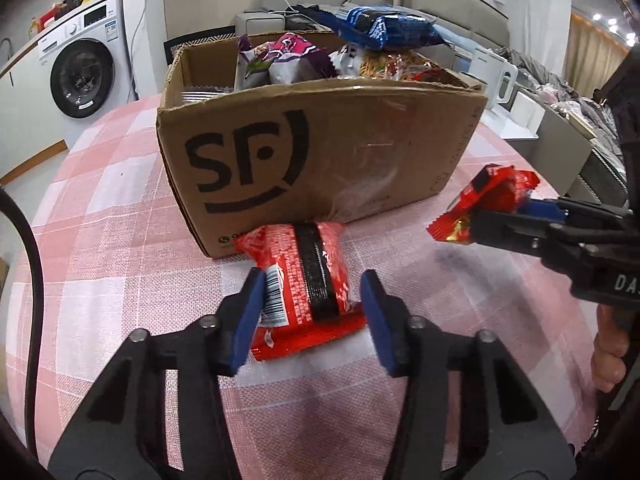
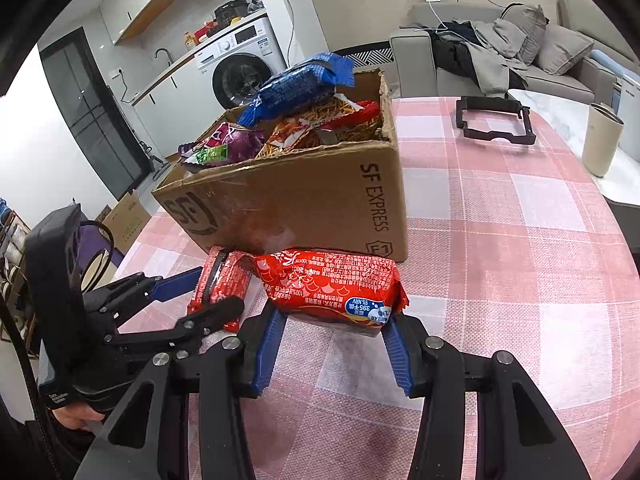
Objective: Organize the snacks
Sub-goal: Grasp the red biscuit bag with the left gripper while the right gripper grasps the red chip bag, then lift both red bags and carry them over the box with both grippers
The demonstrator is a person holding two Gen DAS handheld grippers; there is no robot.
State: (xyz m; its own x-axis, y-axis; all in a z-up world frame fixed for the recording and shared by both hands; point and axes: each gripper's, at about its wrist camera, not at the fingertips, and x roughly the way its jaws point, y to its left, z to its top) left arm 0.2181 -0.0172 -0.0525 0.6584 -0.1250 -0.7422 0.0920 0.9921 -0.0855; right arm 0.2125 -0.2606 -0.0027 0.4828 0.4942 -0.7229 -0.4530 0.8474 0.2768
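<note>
The red packet with a black band [image 1: 298, 256] lies flat on the pink checked tablecloth [image 1: 120, 240], right between the blue pads of the left gripper [image 1: 313, 280], which is clamped onto its two long sides. Its far end touches the foot of the cardboard box [image 1: 320, 152], which stands straight ahead of that claw. The second red packet [image 2: 332, 280] is pinched crosswise in the right gripper [image 2: 335, 316], its ends sticking out past both fingers, and is held clear of the cloth to the right of the left claw. Beyond both claws the box is heaped with snack bags, a blue packet [image 1: 380, 24] riding on top. Further right of the right claw lie a black frame [image 2: 496, 120] and a beige cup [image 2: 602, 140].
</note>
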